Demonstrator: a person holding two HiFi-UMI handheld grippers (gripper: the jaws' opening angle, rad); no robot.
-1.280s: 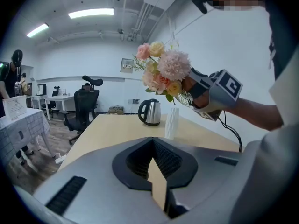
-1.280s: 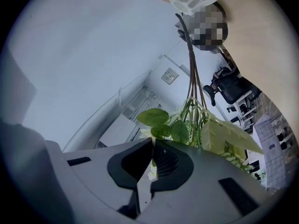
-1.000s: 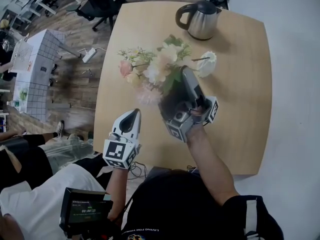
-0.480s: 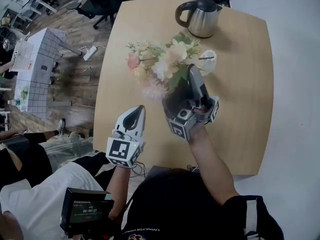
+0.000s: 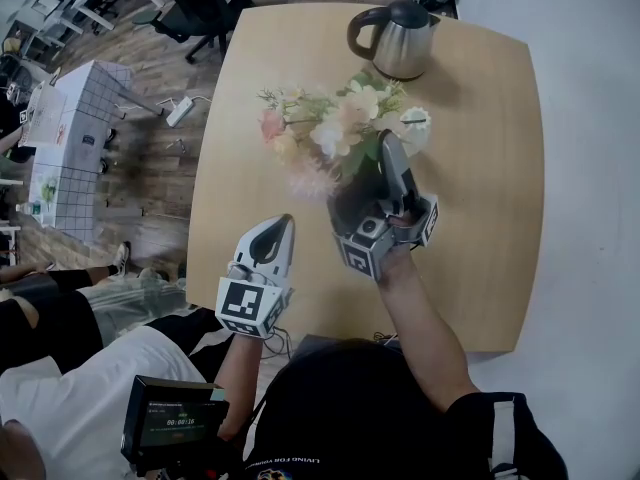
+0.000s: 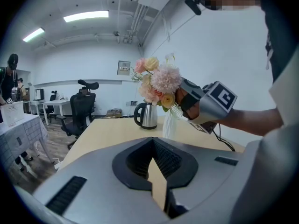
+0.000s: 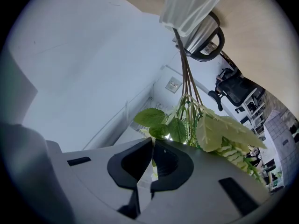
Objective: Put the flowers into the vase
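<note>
**Bouquet poised at the mouth of a frosted vase on a wooden desk**

A person seen from above works with a pair of tongs in each hand. The right tongs (image 5: 388,146) are closed almost fully on a bunch of flowers (image 5: 325,133), gripping it among the green leaves just below the blooms. The blooms are pink, peach and cream and lean to the left. Thin brown stems run from the grip to the mouth of a pale, translucent vase (image 6: 169,122); how far inside they reach cannot be told. The left tongs (image 5: 278,226) are drawn together and hold nothing, hanging near the desk's front edge, well apart from the vase.

The bouquet looks light but top-heavy, with soft heads that would crush and wiry stems that may splay or snag on the rim. The bundled stems under the foliage, where it is held now, seem the safest place to grip. The vase looks thin and light, so it may tip or slide if the stems push on its side.

The desk (image 5: 480,218) is smooth pale wood with rounded corners. A steel kettle (image 5: 395,38) stands near its far edge, close behind the vase. Around it is an office with a wooden floor, dark swivel chairs and a white wall on the right.
</note>
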